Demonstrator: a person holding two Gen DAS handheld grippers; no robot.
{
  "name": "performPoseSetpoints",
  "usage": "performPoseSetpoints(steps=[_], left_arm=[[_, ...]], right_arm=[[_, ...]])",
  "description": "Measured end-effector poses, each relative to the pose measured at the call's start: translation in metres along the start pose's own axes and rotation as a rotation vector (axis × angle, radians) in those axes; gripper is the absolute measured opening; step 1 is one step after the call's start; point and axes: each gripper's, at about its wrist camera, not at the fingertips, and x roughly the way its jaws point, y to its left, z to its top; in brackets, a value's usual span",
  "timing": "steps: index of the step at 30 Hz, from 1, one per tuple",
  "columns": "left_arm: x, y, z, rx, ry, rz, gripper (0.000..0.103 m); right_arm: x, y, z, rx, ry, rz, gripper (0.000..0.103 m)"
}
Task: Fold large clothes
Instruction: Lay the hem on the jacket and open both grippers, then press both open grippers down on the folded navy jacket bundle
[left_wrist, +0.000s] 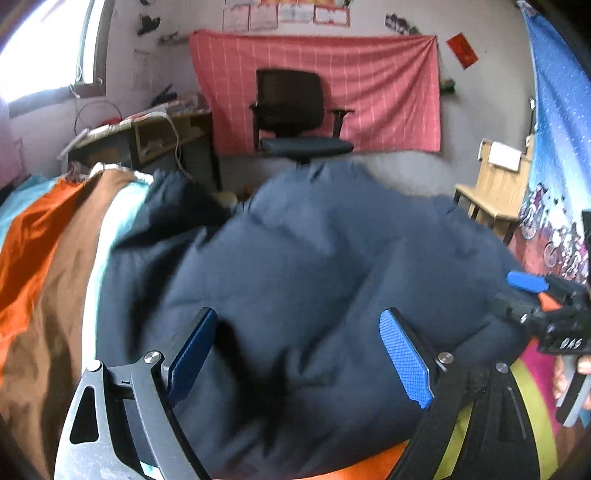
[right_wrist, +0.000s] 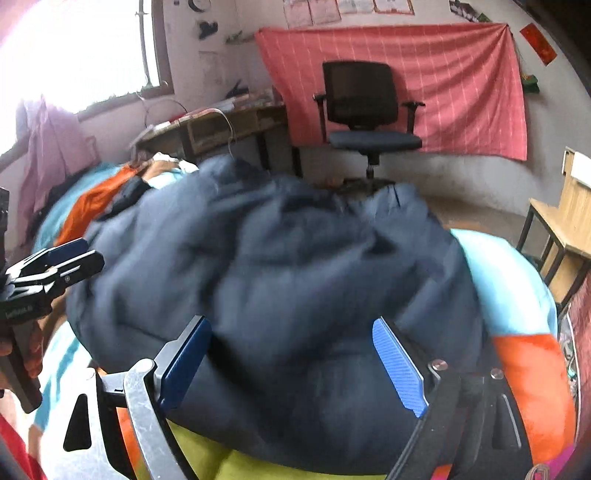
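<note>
The puffy dark navy quilted jacket (left_wrist: 314, 277) is lying bunched on the striped orange, brown and pale-blue bedspread (left_wrist: 48, 266). My left claw (left_wrist: 299, 354) and right claw (right_wrist: 291, 362) are hanging open over its near edge, gripping nothing. The slippery padding is likely springing open, undoing the fold.

One navy jacket (left_wrist: 314, 277) (puffy), one office chair (left_wrist: 295, 110), two grippers.

Jacket (left_wrist: 314, 277) is lying on the bedspread (left_wrist: 48, 258), w/ left gripper (left_wrist: 306, 354) and right gripper (right_wrist: 295, 362) hovering side by side over its near edge. Behind it a chair (left_wrist: 295, 114) is standing before a wall cloth (left_wrist: 388, 92); desk (left_wrist: 155, 136) is sitting to chair's left, bench (left_wrist: 491, 192) to its right.
</note>
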Motion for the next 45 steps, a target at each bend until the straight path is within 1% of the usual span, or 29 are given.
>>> performPoseSetpoints(steps=[1, 3, 6, 8, 10, 14, 16, 20, 23, 27, 30, 35, 45], left_arm=[[0.005, 0.001, -0.001, -0.003, -0.01, 0.009, 0.086], [0.01, 0.005, 0.0, -0.023, -0.026, 0.029, 0.096], [0.021, 0.014, 0.005, -0.094, -0.052, 0.039, 0.1], [0.03, 0.019, 0.012, -0.123, -0.062, 0.057, 0.101], [0.038, 0.022, 0.021, -0.129, -0.067, 0.08, 0.102], [0.053, 0.028, 0.042, -0.099, -0.073, 0.14, 0.102], [0.062, 0.035, 0.049, -0.097, -0.071, 0.155, 0.102], [0.085, 0.054, 0.049, -0.166, -0.045, 0.118, 0.102], [0.09, 0.062, 0.05, -0.183, -0.052, 0.103, 0.102], [0.104, 0.07, 0.056, -0.199, -0.024, 0.067, 0.102], [0.107, 0.075, 0.056, -0.223, -0.039, 0.037, 0.102], [0.106, 0.076, 0.051, -0.221, -0.085, 0.04, 0.102], [0.111, 0.076, 0.052, -0.226, -0.089, 0.028, 0.102]], right_arm=[[0.003, -0.001, 0.001, 0.003, -0.005, -0.003, 0.089], [0.009, -0.001, 0.005, 0.0, -0.016, -0.019, 0.089], [0.021, -0.002, 0.013, 0.014, -0.034, -0.045, 0.089], [0.031, -0.002, 0.02, 0.014, -0.049, -0.059, 0.089], [0.045, -0.006, 0.033, 0.027, -0.053, -0.077, 0.089], [0.069, -0.013, 0.055, 0.023, -0.008, -0.083, 0.089], [0.08, -0.015, 0.063, 0.003, 0.019, -0.071, 0.089], [0.095, -0.016, 0.067, -0.023, 0.042, -0.056, 0.089], [0.11, -0.023, 0.067, 0.005, 0.05, -0.043, 0.089], [0.129, -0.035, 0.07, 0.051, 0.077, -0.02, 0.092], [0.138, -0.044, 0.071, 0.084, 0.096, 0.007, 0.095], [0.142, -0.047, 0.067, 0.092, 0.091, 0.021, 0.096], [0.15, -0.055, 0.07, 0.115, 0.098, 0.041, 0.098]])
